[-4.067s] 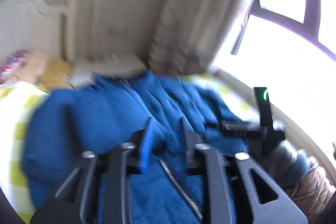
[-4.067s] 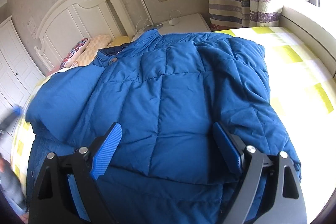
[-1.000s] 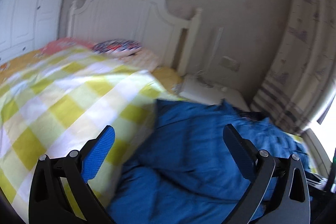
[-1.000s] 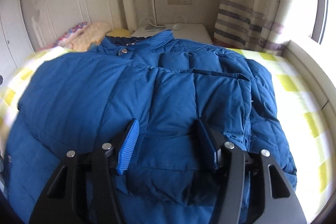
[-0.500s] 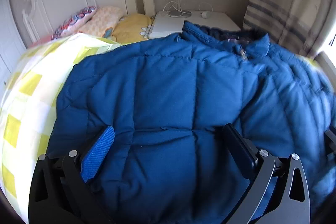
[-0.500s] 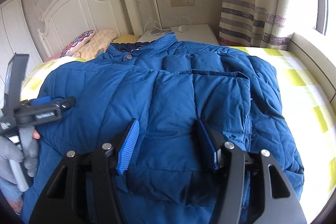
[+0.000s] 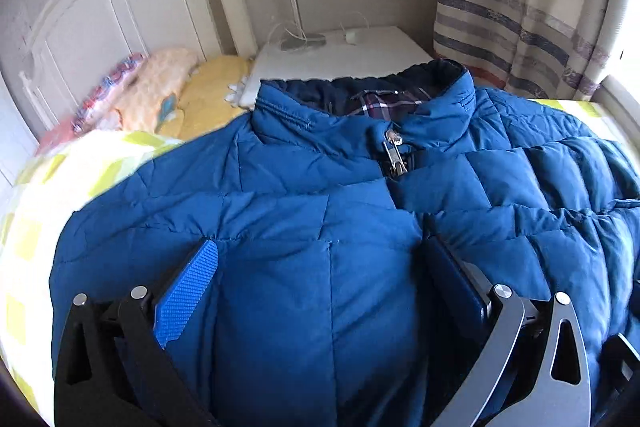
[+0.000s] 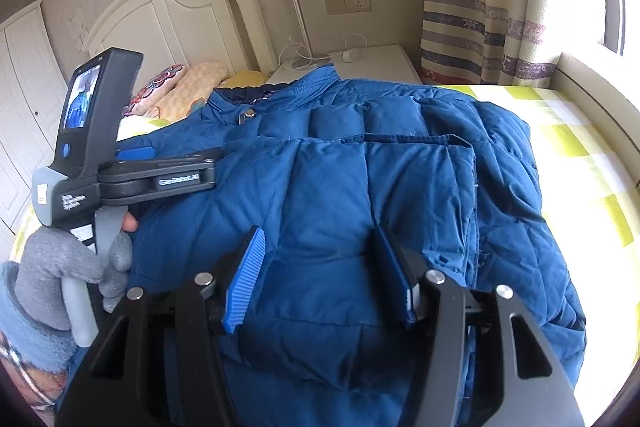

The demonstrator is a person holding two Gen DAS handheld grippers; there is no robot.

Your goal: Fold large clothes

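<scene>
A large blue quilted jacket [image 7: 360,195] lies on the bed, collar and zipper pull [image 7: 394,151] toward the headboard, both sides folded in over the middle. My left gripper [image 7: 320,279] is open, its jaws wide apart low over the jacket's left front. My right gripper [image 8: 320,267] is half closed, its jaws pressing into a puffed fold of the jacket [image 8: 360,187]. The left gripper body [image 8: 120,171], held by a gloved hand, shows at the left of the right wrist view, over the jacket's left edge.
The bed has a yellow-checked sheet [image 8: 580,147] and a white headboard [image 7: 120,7]. Pillows [image 7: 160,95] lie by the headboard. A white nightstand [image 7: 340,55] with a lamp stands behind the collar. A striped curtain [image 7: 520,7] and window ledge are at right.
My left gripper has swung from the checked sheet onto the jacket and moved closer to the collar. My right gripper has stayed on the fold, its jaws about as far apart as before.
</scene>
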